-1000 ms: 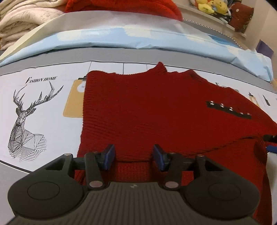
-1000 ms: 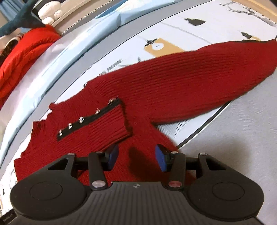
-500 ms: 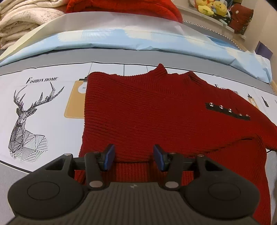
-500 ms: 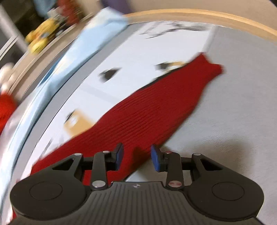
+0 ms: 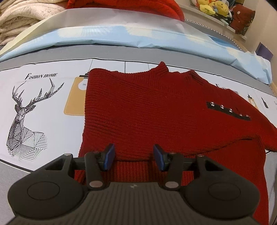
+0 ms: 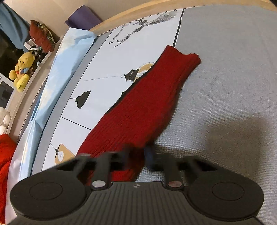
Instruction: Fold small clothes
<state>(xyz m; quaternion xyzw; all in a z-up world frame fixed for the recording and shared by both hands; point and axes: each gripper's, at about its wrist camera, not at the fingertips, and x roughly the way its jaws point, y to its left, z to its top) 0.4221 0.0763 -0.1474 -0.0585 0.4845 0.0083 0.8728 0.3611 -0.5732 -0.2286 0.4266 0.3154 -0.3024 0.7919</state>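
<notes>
A dark red knit sweater lies flat on the printed bed sheet, its left side folded in, with a black strip of studs at the right. My left gripper is open just above the sweater's lower hem, holding nothing. In the right wrist view the sweater's long sleeve stretches away across the sheet, its cuff at the far end. My right gripper is blurred, its jaws open around the sleeve's near part, a narrow gap between them.
A white printed sheet with a deer drawing covers the grey bed. A light blue cover lies behind, with cream blankets, a red garment and plush toys beyond.
The right gripper swung from the sweater's body out along the sleeve and its jaws have narrowed. The left gripper has barely moved and stays open.
</notes>
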